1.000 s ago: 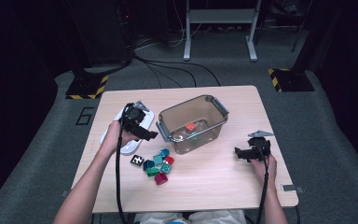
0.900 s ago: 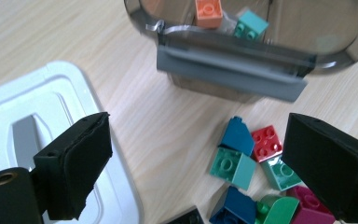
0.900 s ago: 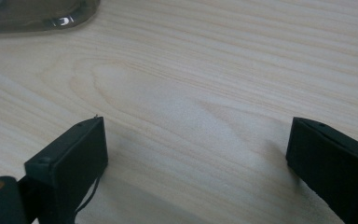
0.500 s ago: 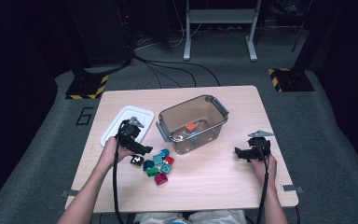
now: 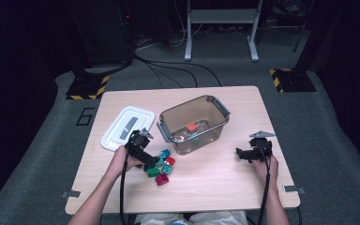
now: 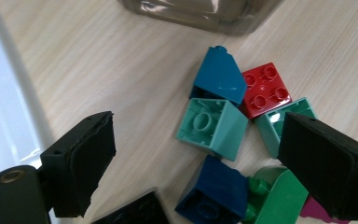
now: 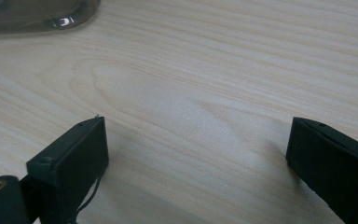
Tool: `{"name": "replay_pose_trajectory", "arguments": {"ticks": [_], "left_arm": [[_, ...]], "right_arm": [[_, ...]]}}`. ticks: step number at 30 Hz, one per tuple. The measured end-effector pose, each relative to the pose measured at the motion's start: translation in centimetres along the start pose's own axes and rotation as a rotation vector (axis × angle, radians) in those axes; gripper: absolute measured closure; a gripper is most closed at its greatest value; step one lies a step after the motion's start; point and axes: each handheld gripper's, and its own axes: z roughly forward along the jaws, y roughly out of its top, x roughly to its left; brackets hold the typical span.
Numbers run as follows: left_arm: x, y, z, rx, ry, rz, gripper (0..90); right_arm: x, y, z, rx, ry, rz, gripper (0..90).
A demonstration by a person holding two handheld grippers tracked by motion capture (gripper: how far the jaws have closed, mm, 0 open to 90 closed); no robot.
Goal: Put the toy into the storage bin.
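We see the left tool (image 5: 148, 158) low over a small heap of toy bricks (image 5: 160, 166) on the wooden worktop (image 5: 215, 187), just in front of the clear plastic bin (image 5: 193, 123). Its jaws stand wide apart and have just been closing a little, with nothing pressed between the pads. In the left gripper view the mint brick (image 6: 212, 128) lies on its side in the gap between the jaws, hollow underside toward us, touching neither pad. Beside it sit a red studded brick (image 6: 265, 89) and a teal sloped brick (image 6: 220, 76), both touching it, while a dark blue brick (image 6: 213, 191) and a green brick (image 6: 275, 196) lie nearer the camera. A second mint piece and a magenta piece are partly hidden behind one jaw. The white lid (image 5: 127, 126) lies flat on the worktop to the left of the bin, and an orange brick (image 5: 191, 127) rests inside the bin. Our right tool (image 5: 243, 153) sits well apart on the right side of the worktop, jaws wide apart over bare wood, holding nothing.
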Motion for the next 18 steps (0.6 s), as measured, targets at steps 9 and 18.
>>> {"name": "replay_pose_trajectory", "arguments": {"ticks": [9, 18], "left_arm": [[-1.0, 0.1, 2.1, 0.051, 0.003, 0.024, 11.0], [-0.6, 0.0, 2.9, 0.078, 0.01, 0.029, 20.0]], "right_arm": [[-0.1, 0.0, 0.0, 0.003, 0.003, -0.008, 5.3], [-0.1, 0.0, 0.0, 0.001, 0.007, -0.005, 5.4]]}}
